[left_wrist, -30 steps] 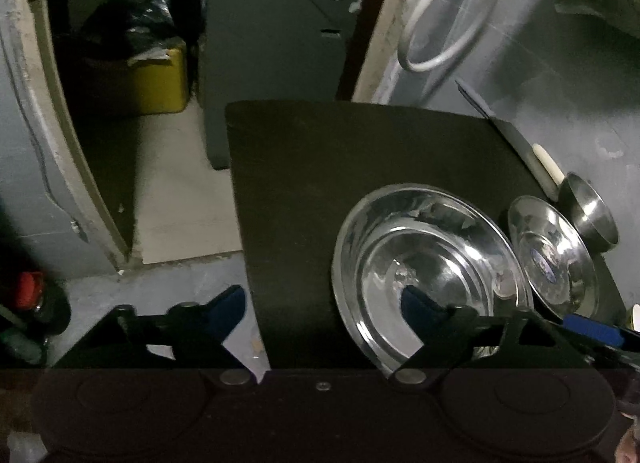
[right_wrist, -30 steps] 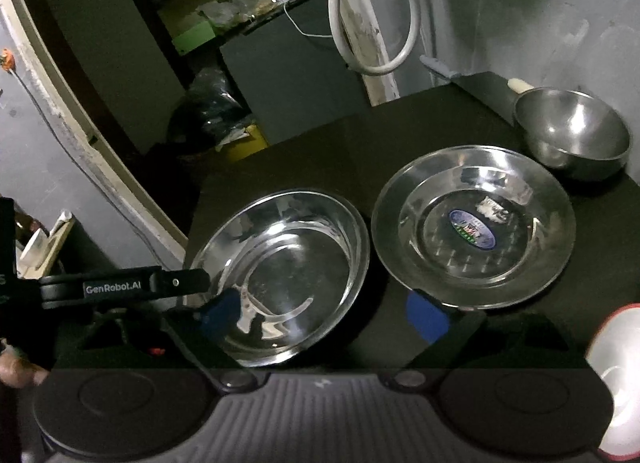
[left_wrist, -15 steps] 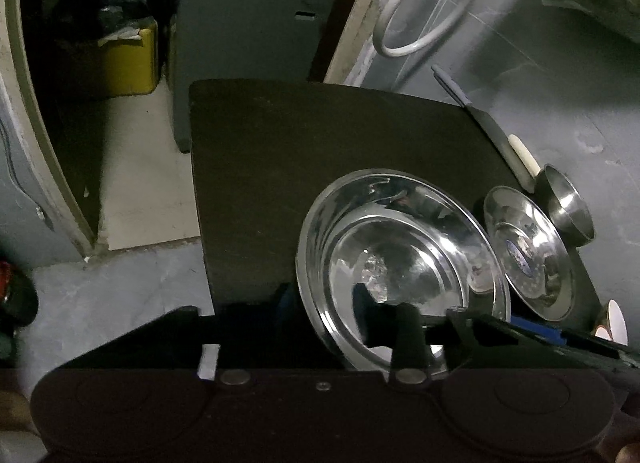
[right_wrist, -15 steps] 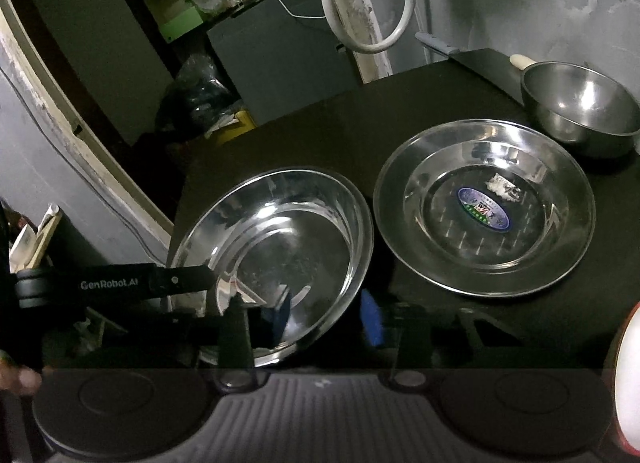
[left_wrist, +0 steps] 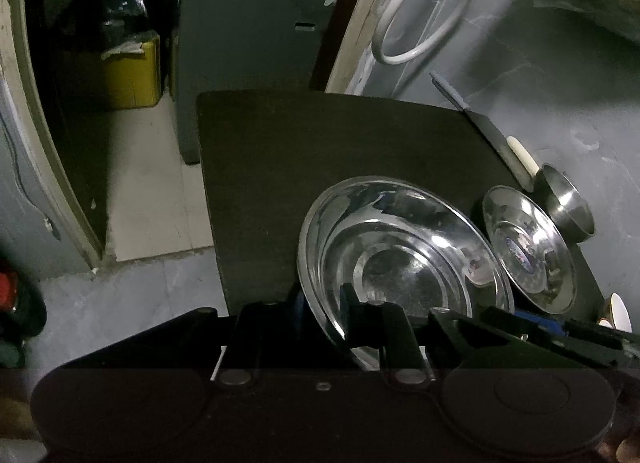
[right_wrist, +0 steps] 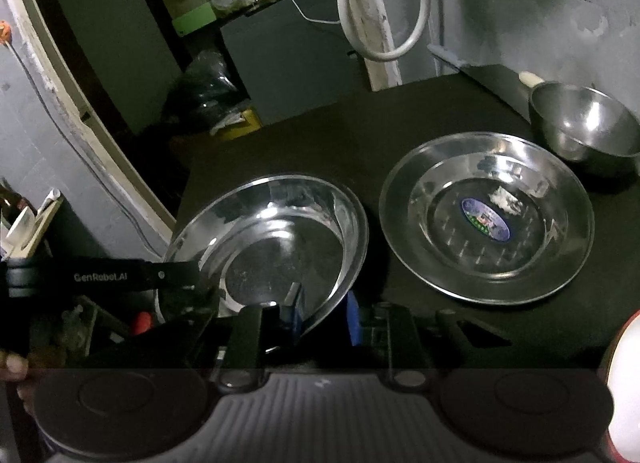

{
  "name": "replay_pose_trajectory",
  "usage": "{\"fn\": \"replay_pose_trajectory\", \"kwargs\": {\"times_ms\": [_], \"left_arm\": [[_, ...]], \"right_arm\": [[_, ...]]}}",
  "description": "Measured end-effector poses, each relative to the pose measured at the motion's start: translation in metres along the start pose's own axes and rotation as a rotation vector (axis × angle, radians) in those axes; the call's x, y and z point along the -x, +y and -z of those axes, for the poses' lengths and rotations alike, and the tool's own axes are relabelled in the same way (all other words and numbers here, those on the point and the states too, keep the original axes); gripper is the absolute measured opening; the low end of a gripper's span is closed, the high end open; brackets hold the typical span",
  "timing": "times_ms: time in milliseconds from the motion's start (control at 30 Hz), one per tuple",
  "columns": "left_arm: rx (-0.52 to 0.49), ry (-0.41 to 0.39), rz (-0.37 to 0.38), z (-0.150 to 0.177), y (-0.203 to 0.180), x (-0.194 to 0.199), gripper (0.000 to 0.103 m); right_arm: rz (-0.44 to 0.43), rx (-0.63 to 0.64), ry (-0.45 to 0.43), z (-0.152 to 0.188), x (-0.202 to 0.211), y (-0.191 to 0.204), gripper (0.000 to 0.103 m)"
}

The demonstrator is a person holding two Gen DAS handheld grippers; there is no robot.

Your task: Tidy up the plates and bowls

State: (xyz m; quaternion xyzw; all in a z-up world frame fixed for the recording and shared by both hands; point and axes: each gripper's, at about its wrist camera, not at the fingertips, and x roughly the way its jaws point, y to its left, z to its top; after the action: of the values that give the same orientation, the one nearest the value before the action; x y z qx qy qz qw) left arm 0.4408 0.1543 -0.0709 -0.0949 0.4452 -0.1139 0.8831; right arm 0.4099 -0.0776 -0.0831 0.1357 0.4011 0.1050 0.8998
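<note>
A large steel bowl [left_wrist: 400, 259] [right_wrist: 276, 239] sits at the near left of the dark table [left_wrist: 320, 143] [right_wrist: 360, 131]. My left gripper [left_wrist: 320, 303] is shut on the bowl's near left rim. My right gripper [right_wrist: 320, 315] is shut on its near right rim. A flat steel plate with a blue sticker [right_wrist: 486, 217] [left_wrist: 528, 255] lies to the right of the bowl. A small steel bowl [right_wrist: 584, 129] [left_wrist: 566, 203] stands beyond the plate at the table's right.
A knife with a pale handle [left_wrist: 492, 131] lies along the table's far right edge by the grey wall. A white and red dish [right_wrist: 624, 391] sits at the near right. A white hose [right_wrist: 380, 23] hangs behind. The table's left edge drops to the floor [left_wrist: 152, 199].
Both grippers went from open to shut on the large bowl's near rim, one on each side. The bowl now sits slightly tilted between them.
</note>
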Motion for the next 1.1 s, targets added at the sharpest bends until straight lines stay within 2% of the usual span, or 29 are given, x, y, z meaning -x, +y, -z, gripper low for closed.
{"fn": "replay_pose_trajectory", "kwargs": {"times_ms": [267,600,867,1100], "left_arm": [[-0.030,-0.047,-0.006,0.013,-0.012,0.022,0.020],[-0.077,-0.102,-0.025,0.038,-0.044,0.055,0.020],[-0.147,-0.096,-0.045,0.068,-0.072,0.074,0.021],[-0.187,-0.035,-0.057,0.098,-0.090,0.087,0.023]], "right_arm": [[-0.014,0.028,-0.029,0.002,0.017,-0.003,0.025],[-0.037,0.057,-0.065,0.016,0.063,-0.012,0.025],[-0.048,0.068,-0.059,0.041,0.098,-0.024,0.025],[-0.039,0.100,-0.023,0.067,0.124,-0.026,0.025]]}}
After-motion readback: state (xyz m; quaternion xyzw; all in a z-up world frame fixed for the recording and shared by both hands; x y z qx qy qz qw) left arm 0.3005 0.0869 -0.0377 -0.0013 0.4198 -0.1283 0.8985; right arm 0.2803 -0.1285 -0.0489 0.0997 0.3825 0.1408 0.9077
